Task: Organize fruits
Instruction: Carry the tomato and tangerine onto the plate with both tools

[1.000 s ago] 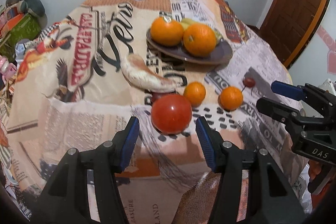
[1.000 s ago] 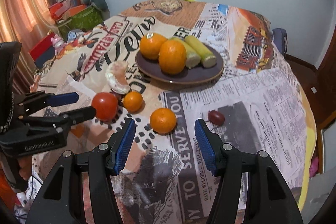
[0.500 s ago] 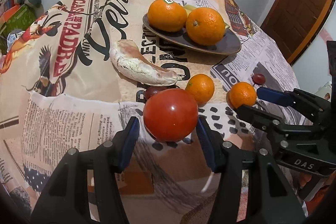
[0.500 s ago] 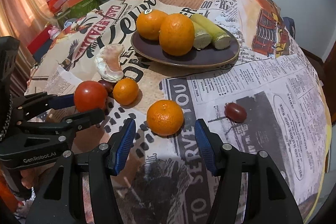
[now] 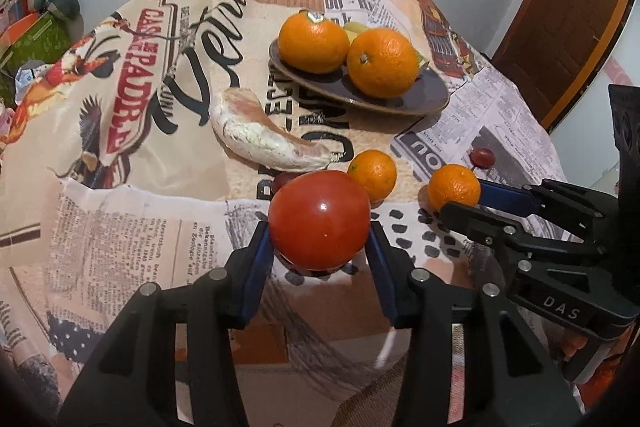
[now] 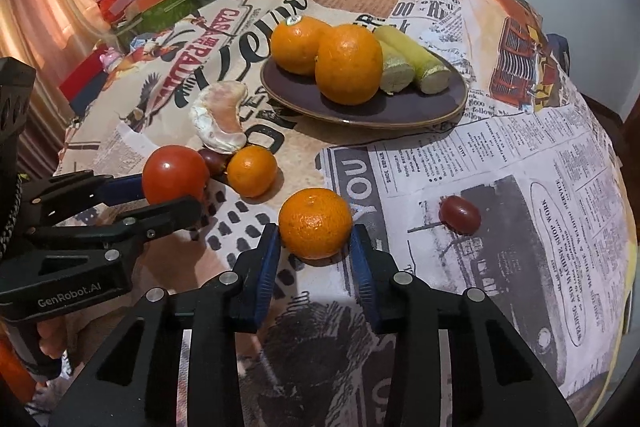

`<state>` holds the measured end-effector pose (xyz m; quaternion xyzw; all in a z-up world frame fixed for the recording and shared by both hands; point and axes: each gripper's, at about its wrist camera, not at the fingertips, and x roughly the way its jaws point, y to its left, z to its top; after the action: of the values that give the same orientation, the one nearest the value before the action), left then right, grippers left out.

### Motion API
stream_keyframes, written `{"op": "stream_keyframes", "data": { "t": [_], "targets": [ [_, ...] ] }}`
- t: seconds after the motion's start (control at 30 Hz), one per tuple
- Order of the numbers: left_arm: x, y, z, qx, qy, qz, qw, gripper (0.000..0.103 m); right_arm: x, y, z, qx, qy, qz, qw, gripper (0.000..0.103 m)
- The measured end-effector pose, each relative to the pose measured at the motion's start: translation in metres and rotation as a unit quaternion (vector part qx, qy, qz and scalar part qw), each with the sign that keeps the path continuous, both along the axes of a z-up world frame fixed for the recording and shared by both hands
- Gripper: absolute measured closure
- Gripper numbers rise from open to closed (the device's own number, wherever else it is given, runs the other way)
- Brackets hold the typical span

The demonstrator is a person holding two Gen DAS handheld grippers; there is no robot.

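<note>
With the left gripper jaws just flanking the tomato and the right gripper jaws likewise open around a mandarin, neither held, either round fruit could roll off the desk if nudged off-centre.

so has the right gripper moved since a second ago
Yes. The right gripper has moved forward toward the plate; its fingers now flank the small orange on the tablecloth.
</note>
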<state>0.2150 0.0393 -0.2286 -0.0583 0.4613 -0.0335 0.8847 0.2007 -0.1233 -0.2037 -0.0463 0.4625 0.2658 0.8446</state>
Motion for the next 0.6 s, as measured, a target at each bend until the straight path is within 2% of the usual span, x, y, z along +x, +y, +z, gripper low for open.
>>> {"op": "stream_keyframes", "data": {
  "t": [0.3,0.6],
  "targets": [
    [-0.005,-0.002,0.036,0.002,-0.042,-0.001,0.9991,0.056,-0.004,-0.013,0.031,0.013,-0.037,-0.014,0.999,0.070],
    [0.006,-0.007,0.067,0.005,-0.083,-0.004,0.9966,0.056,0.001,-0.028,0.062,0.020,-0.088,-0.034,0.995,0.070]
  ]
}}
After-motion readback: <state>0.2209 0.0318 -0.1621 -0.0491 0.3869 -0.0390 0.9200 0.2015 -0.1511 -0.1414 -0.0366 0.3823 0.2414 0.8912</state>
